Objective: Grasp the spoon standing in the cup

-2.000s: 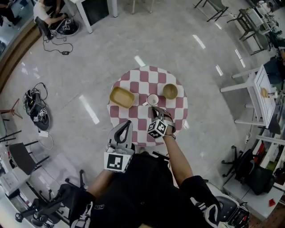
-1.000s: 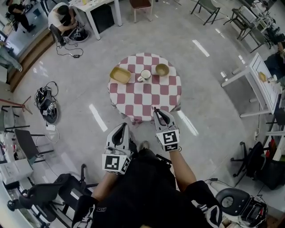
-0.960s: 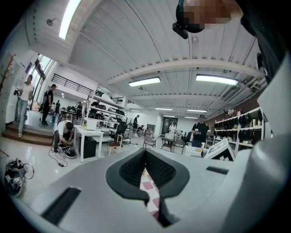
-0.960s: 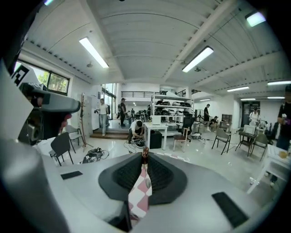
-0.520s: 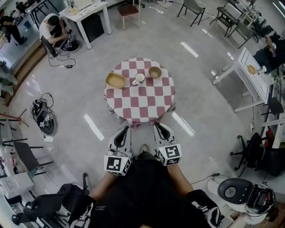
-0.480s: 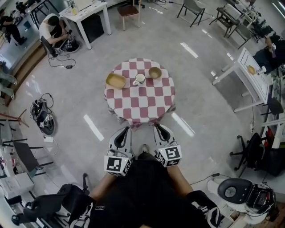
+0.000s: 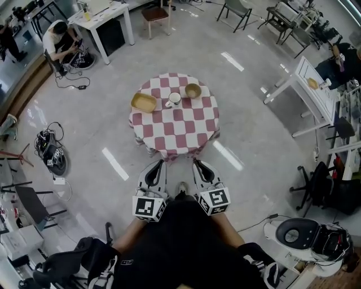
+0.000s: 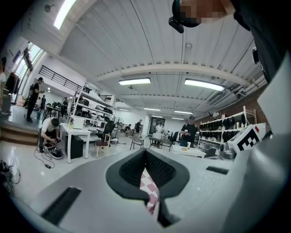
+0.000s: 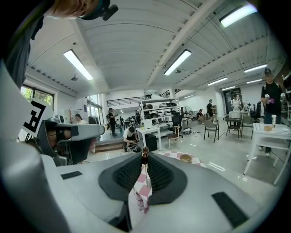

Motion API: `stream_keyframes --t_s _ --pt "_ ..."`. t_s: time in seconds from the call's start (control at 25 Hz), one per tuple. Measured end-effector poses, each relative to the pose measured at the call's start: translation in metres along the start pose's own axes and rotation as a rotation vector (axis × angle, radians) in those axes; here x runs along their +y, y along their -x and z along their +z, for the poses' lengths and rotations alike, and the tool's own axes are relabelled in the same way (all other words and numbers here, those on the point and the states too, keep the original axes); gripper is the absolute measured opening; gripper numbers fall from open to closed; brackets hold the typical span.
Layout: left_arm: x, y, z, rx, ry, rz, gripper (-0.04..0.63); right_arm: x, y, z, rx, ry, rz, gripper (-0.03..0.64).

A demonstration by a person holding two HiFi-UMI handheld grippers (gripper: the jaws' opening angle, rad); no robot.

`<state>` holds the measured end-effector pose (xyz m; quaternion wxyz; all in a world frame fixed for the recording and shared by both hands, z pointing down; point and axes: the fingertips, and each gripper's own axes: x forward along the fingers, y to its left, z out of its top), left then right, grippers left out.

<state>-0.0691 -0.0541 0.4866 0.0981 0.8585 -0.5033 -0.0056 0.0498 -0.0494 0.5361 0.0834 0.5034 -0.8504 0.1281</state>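
Observation:
The white cup (image 7: pixel 174 99) stands on the round red-and-white checked table (image 7: pixel 175 127), far ahead of both grippers. My right gripper (image 7: pixel 198 164) is held close to my body, off the table. Its jaws are shut on a thin spoon (image 9: pixel 145 154) whose brown end sticks up past the fingertips of that right gripper (image 9: pixel 145 160). The left gripper (image 7: pixel 158 164) hangs beside it at the same height, shut and empty. In the left gripper view the left gripper (image 8: pixel 146 152) has its tips together, with only checked cloth showing through the slit below them.
A yellow tray (image 7: pixel 144 103) and a tan bowl (image 7: pixel 193 91) flank the cup. Grey floor lies between me and the table. Around it are a white desk (image 7: pixel 101 14) with a crouching person (image 7: pixel 56 36), another white table (image 7: pixel 307 84), floor cables (image 7: pixel 48 151) and a chair base (image 7: pixel 302 236).
My right gripper has left the cup and drawn back beside the left one. I have backed away, so the table now lies well ahead.

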Motion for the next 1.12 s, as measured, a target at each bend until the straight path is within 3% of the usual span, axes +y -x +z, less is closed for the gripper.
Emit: stream_keyframes --t_s 1.12 --pt "0.010 0.010 0.009 -0.016 -0.005 0.019 0.009 0.012 -0.009 0.013 -0.019 0.028 0.013 0.057"
